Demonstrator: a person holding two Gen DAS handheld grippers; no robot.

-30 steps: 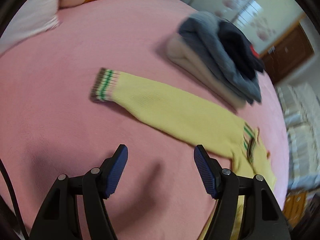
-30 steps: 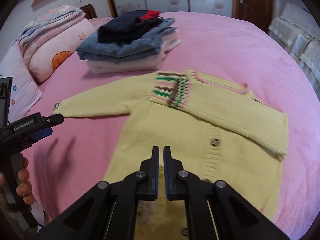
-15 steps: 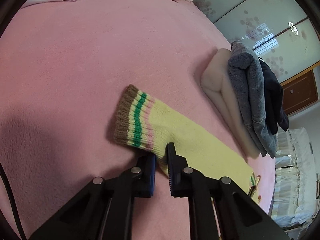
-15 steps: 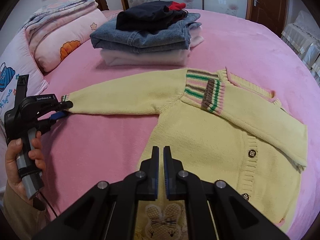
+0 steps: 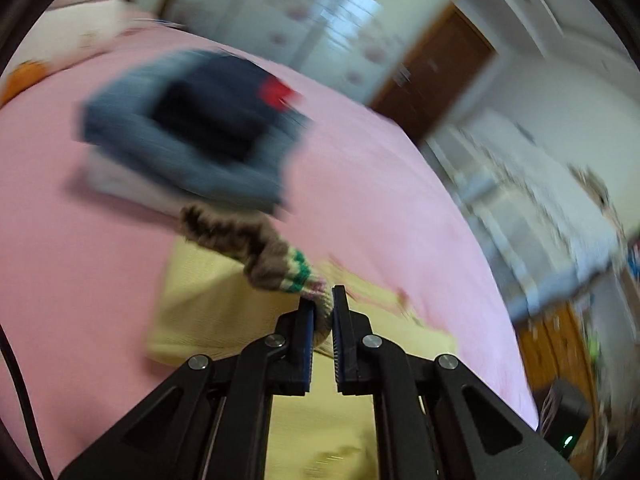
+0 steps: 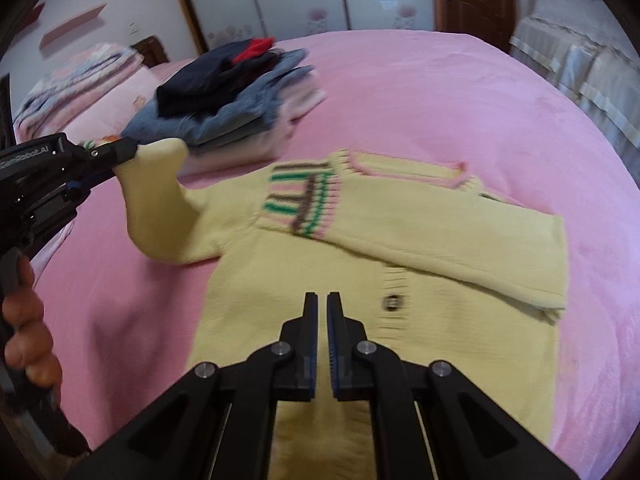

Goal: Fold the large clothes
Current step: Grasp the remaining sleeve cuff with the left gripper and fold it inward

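Note:
A yellow knit cardigan (image 6: 400,288) with striped cuffs lies on the pink bed (image 6: 440,92). One sleeve is folded across its chest. My left gripper (image 5: 322,312) is shut on the other sleeve's striped cuff (image 5: 276,264) and holds it lifted above the bed; the raised sleeve (image 6: 160,196) and the left gripper (image 6: 120,152) also show in the right wrist view. My right gripper (image 6: 322,308) is shut and empty, hovering over the cardigan's lower front near a button (image 6: 392,303).
A stack of folded clothes (image 6: 236,100), jeans and dark items on top, sits behind the cardigan; it is blurred in the left wrist view (image 5: 192,136). Pillows (image 6: 76,84) lie at the far left. A wardrobe and door stand behind the bed.
My left gripper closed on the sleeve cuff on the bed, then lifted it and swung it toward the cardigan's body. My right gripper stayed shut over the cardigan.

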